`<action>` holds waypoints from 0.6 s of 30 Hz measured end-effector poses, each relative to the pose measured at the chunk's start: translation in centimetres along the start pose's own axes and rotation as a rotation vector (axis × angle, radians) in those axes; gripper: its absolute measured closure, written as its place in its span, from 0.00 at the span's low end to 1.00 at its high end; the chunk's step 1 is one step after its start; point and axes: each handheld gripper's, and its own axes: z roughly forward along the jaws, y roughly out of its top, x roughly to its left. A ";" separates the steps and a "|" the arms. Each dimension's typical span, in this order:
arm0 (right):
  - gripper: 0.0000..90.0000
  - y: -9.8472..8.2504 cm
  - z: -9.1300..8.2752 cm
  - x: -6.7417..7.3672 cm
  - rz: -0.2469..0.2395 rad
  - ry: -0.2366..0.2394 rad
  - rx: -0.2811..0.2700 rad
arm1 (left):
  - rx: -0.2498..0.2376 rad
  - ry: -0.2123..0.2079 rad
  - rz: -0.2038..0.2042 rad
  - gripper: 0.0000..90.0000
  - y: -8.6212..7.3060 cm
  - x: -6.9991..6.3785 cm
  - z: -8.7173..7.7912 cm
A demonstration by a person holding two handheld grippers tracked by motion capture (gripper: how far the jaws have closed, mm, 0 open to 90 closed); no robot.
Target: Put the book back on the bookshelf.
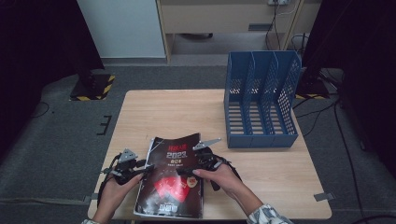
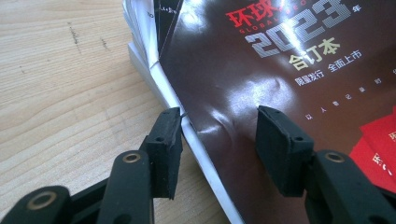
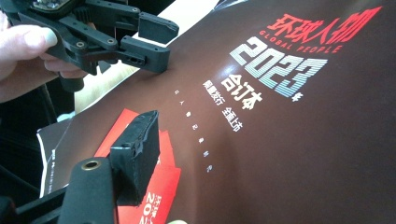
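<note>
Your left gripper [image 1: 140, 168] sits at the left edge of the magazine [image 1: 173, 179], its fingers [image 2: 164, 140] about half open and straddling that edge: one pad by the white page block on the worktop [image 1: 154, 112] side, the other over the glossy cover, which dents slightly there. That looks like a steadying hold, but I cannot tell whether the pads are really pressing.

Your right gripper [image 1: 189, 171] comes in from the opposite side, low over the cover. One finger [image 3: 135, 149] lies just above the red patch; its mate is hidden behind the magazine, so I cannot tell whether it has hold. Working from both edges suggests you mean to lift it, perhaps toward the blue file rack [image 1: 261, 100] standing well apart at the far right.

The magazine lies at the near edge of the worktop, slightly skewed: thick, dark brown and shiny, with red title lettering, a silver "2023" and loose white pages splayed at its top left corner.
</note>
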 end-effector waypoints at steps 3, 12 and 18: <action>0.36 0.0 0.1 0.1 -0.003 -0.001 -0.003 | 0.005 0.002 0.003 0.56 0.1 0.0 0.0; 0.40 1.3 0.5 -1.1 0.027 -0.011 0.012 | 0.004 0.001 0.008 0.56 0.1 0.0 0.1; 0.56 1.5 0.6 -1.7 0.069 -0.023 0.008 | 0.002 0.003 0.012 0.56 0.1 -0.1 0.1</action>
